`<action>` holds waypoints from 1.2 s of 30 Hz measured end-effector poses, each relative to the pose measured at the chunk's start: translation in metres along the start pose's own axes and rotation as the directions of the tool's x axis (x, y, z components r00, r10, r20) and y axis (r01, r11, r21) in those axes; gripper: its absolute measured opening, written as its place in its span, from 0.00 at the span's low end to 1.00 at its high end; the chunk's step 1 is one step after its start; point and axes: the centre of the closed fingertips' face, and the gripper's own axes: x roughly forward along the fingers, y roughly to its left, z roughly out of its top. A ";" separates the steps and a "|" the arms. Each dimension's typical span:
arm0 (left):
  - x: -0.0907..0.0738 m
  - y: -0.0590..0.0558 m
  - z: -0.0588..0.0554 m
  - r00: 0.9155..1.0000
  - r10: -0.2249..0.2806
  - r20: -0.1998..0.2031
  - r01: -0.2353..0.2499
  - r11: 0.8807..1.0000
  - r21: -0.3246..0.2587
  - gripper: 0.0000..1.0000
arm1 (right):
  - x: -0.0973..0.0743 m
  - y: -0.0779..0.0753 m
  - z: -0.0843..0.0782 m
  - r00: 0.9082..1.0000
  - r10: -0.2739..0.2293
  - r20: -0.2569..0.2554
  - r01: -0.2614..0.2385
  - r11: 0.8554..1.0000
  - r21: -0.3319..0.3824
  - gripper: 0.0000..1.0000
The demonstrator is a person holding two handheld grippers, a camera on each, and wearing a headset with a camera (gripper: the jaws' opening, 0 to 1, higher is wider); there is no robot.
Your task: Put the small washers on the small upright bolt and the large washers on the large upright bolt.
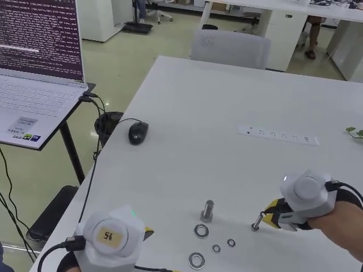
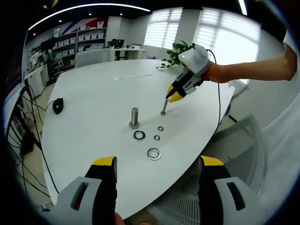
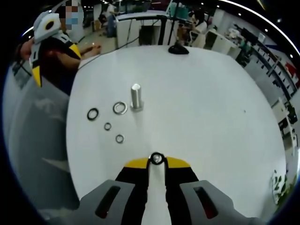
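Note:
My right gripper (image 3: 156, 161) is shut on the small bolt (image 1: 256, 222), which stands slightly tilted with its foot on the white table (image 1: 187, 124). The large bolt (image 1: 207, 211) stands upright to its left. In front of the large bolt lie two large washers (image 1: 201, 230) (image 1: 197, 260) and two small washers (image 1: 216, 248) (image 1: 231, 242). My left gripper (image 2: 158, 164) is open and holds nothing, at the table's near edge, well short of the washers. From there the right gripper (image 2: 174, 96) is seen on the small bolt (image 2: 163, 107), beyond the large bolt (image 2: 134, 117).
A black mouse (image 1: 138, 133) lies far left on the table and a white power strip (image 1: 278, 136) lies across the back. A laptop (image 1: 34, 73) stands on a side stand to the left. A grey chair (image 1: 229, 48) is at the table's far edge.

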 end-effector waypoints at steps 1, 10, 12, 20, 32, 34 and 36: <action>0.000 0.000 0.000 1.000 0.000 -0.001 0.000 1.000 -0.001 0.70 | 0.000 0.000 0.000 1.000 0.003 -0.004 -0.003 1.000 -0.001 0.13; 0.000 0.001 0.000 1.000 0.003 -0.001 -0.003 1.000 -0.004 0.70 | 0.004 0.001 -0.002 1.000 0.016 -0.014 -0.016 1.000 -0.010 0.13; 0.001 0.001 0.000 1.000 0.002 -0.002 -0.002 1.000 -0.003 0.70 | 0.004 0.001 0.000 1.000 0.017 -0.016 -0.017 1.000 -0.014 0.13; 0.000 0.001 -0.001 1.000 0.004 -0.003 -0.004 1.000 -0.007 0.70 | 0.008 0.002 -0.002 0.999 0.028 -0.038 -0.029 0.999 -0.029 0.13; 0.000 0.002 -0.003 1.000 0.006 -0.005 -0.006 1.000 -0.013 0.70 | 0.024 0.003 -0.010 0.996 0.046 -0.071 -0.048 0.999 -0.018 0.13; -0.001 0.003 -0.004 1.000 0.009 -0.006 -0.009 1.000 -0.013 0.70 | 0.029 0.003 -0.013 0.996 0.050 -0.076 -0.051 0.999 -0.008 0.13; -0.001 0.004 -0.004 1.000 0.012 -0.004 -0.012 1.000 -0.017 0.70 | 0.033 0.003 -0.015 0.995 0.053 -0.080 -0.053 0.999 -0.001 0.14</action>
